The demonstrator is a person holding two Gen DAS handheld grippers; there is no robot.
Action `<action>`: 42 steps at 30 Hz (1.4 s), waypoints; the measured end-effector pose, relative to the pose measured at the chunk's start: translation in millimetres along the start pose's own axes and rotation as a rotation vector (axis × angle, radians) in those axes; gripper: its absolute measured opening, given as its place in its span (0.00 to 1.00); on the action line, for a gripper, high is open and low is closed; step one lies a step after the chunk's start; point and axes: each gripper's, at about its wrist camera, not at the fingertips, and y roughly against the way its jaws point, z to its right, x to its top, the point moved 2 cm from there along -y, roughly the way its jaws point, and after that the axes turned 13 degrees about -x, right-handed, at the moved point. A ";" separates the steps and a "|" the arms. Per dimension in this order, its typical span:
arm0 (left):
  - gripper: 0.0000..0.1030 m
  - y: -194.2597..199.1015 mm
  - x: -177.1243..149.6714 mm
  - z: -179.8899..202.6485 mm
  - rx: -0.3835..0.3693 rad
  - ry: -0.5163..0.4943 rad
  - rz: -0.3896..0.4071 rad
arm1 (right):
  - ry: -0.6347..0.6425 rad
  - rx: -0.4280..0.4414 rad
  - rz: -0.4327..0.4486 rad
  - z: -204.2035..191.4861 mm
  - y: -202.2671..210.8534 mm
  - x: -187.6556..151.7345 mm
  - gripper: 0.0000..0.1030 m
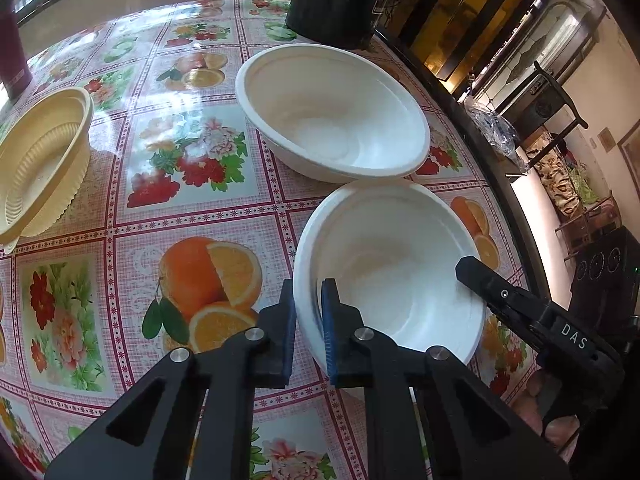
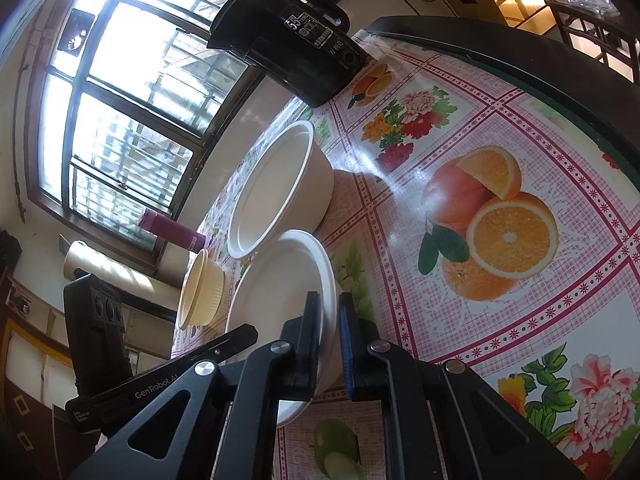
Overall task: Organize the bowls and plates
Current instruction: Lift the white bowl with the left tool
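A round table covered in a glossy fruit-and-flower oilcloth point(image 1: 208, 216) holds three disposable bowls, none yet stacked.

Nearest, a white bowl point(image 1: 394, 268) sits close to the table's right edge. Both grippers are clamped on its rim from opposite sides. In the left wrist view, the left gripper point(image 1: 309, 328) pinches the near-left rim, one blue-padded finger inside the bowl and one outside. The right gripper point(image 2: 330, 340), seen from its own camera, pinches the opposite rim of the same bowl point(image 2: 288, 280) in the same way; its black finger also shows over the bowl's right rim in the left view.

Just beyond it, rims almost touching, stands a second white bowl point(image 1: 332, 112). Far left, well apart, a cream ribbed bowl point(image 1: 44, 164) sits by the table edge, perhaps two nested; I cannot tell for sure. All the bowls appear empty.

A black electric kettle point(image 2: 292, 44) stands at the far side of the table, and a maroon bottle point(image 2: 170, 232) stands near the window.

The sorting looks barely begun: the bowls are separate, and no plates are visible. Nesting the gripped bowl into its white twin seems the likely next step.
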 end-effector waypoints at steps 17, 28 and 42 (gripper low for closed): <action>0.09 19.5 -17.4 -2.4 -0.039 0.028 0.025 | -0.005 0.022 0.000 -4.9 9.1 -15.6 0.09; 0.09 49.9 -40.3 -22.7 -0.032 0.072 0.085 | 0.050 0.070 0.004 -30.5 11.0 -41.9 0.09; 0.09 110.0 -80.1 -44.1 0.053 0.071 0.197 | 0.130 0.149 0.000 -83.2 17.4 -81.9 0.09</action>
